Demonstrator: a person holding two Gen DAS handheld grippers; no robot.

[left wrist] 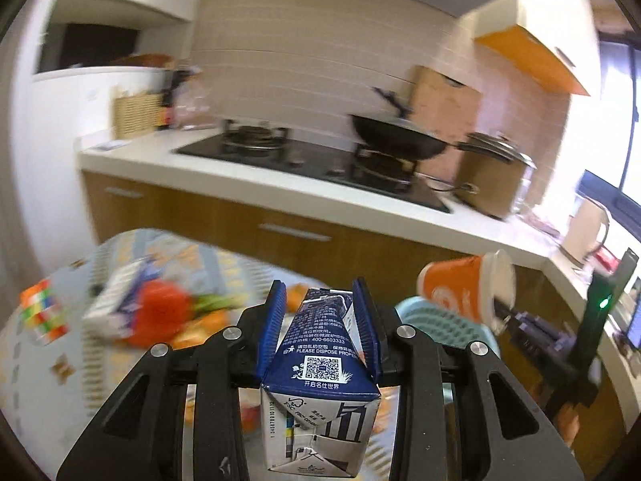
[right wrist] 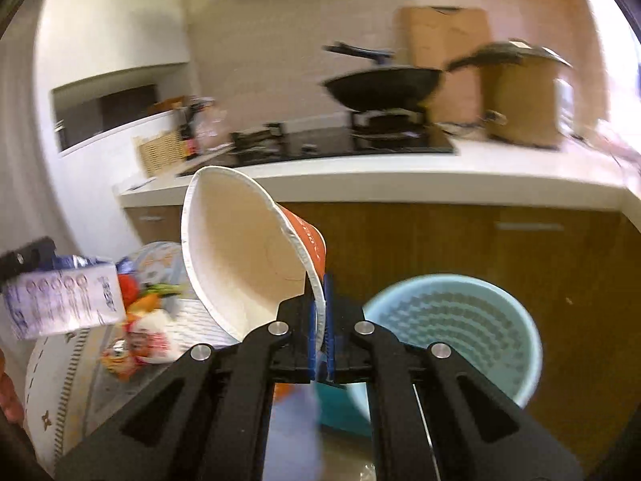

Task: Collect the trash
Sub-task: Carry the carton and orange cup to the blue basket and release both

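Note:
My left gripper (left wrist: 319,312) is shut on a blue and white milk carton (left wrist: 320,385), held above the table; the carton also shows at the left of the right wrist view (right wrist: 60,300). My right gripper (right wrist: 320,316) is shut on the rim of an orange and white paper cup (right wrist: 240,248), tilted on its side with its mouth toward the camera; it shows in the left wrist view (left wrist: 464,288) too. A light blue trash bin (right wrist: 452,320) stands on the floor just right of the cup, and peeks out behind the left gripper (left wrist: 436,316).
A patterned tablecloth (left wrist: 192,252) carries a second carton (left wrist: 116,300), red and orange wrappers (left wrist: 160,312) and a colour cube (left wrist: 40,308). Behind are the white counter (right wrist: 400,180), a hob with a black wok (right wrist: 380,84) and a lidded pot (right wrist: 517,92).

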